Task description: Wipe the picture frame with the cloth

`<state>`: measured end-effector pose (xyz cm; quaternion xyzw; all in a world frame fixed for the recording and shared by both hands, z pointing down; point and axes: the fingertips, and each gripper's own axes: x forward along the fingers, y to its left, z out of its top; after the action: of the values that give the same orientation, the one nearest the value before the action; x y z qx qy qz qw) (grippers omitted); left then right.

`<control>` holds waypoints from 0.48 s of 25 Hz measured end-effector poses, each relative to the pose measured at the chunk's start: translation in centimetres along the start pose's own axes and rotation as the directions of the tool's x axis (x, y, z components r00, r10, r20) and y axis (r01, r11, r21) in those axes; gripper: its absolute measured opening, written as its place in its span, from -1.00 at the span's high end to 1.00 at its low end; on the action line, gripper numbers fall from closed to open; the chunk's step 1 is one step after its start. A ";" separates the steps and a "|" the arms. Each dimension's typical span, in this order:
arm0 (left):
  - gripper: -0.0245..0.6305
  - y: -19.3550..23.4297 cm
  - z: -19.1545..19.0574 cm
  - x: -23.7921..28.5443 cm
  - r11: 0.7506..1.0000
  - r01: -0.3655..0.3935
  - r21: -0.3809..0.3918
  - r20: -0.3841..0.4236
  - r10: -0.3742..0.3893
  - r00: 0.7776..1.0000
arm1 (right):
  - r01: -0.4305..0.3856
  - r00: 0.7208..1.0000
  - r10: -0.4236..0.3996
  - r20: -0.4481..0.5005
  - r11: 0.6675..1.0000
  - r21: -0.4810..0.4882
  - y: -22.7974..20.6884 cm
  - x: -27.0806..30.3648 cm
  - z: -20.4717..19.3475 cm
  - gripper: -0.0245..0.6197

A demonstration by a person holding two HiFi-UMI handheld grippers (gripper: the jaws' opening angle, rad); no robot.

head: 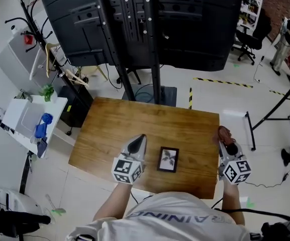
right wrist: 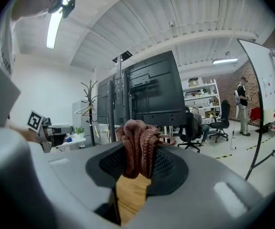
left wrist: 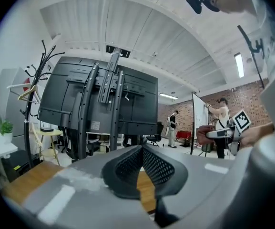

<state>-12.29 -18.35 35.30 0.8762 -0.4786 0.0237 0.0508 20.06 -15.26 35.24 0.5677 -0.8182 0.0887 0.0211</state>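
Observation:
A small black picture frame (head: 168, 159) lies flat on the wooden table (head: 124, 124), near its front edge. My left gripper (head: 138, 140) hovers just left of the frame, shut, with nothing between its jaws (left wrist: 141, 149). At the table's right edge my right gripper (head: 225, 137) is shut on a reddish-brown cloth (right wrist: 137, 144), which bunches up out of the jaws. The cloth (head: 224, 132) also shows in the head view, well right of the frame.
A large black screen on a stand (head: 145, 24) rises behind the table. A coat rack (head: 39, 39) and a white side table (head: 31, 117) with blue items stand at the left. An easel's legs (head: 275, 109) and office chairs are on the right.

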 end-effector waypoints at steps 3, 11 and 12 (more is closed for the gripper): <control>0.91 -0.6 0.0 0.1 1.000 0.003 -0.023 0.004 -0.003 1.000 | -0.014 1.000 0.014 -0.009 1.000 -0.010 0.3 0.4 -0.2 0.57; 0.91 -1.7 0.0 0.7 0.999 0.025 -0.046 0.002 -0.025 1.000 | -0.053 0.998 0.053 -0.018 0.998 -0.029 0.9 1.0 -0.2 0.58; 0.91 -1.7 -0.1 0.7 0.998 0.031 -0.052 -0.001 -0.031 1.000 | -0.056 0.998 0.055 -0.024 0.998 -0.032 1.1 1.1 -0.4 0.58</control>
<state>-10.44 -18.01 35.38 0.8820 -0.4652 0.0114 0.0745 18.66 -15.86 35.64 0.5432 -0.8347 0.0824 0.0371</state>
